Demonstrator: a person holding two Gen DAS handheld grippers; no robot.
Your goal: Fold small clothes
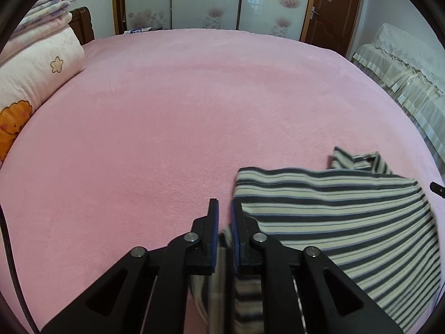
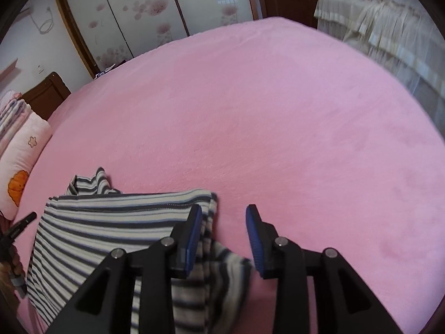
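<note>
Left wrist view: the left black two-finger gripper w/ blue pads (image 1: 224, 208) is nearly closed, a bunched strip of the grey-and-cream striped knit shirt (image 1: 347, 222) caught between its fingers low down. The shirt lies partly folded on the pink fleece bed cover (image 1: 167, 111), toward the cover's near edge.

Right wrist view: the right black gripper w/ blue pads (image 2: 224, 217) stands wide open, gripping nothing; its left finger sits over the shirt's (image 2: 111, 222) edge.

Risks, as I judge: the left grip looks thin, so cloth could slip out on a lift; the fleece may drag and skew the fold; w/ the right side loose, layers could splay.

Hard to tell: cloth under both grippers is blurred, near hem cut off, and the sleeves can't be made out. The collar pokes out at the far side.
</note>
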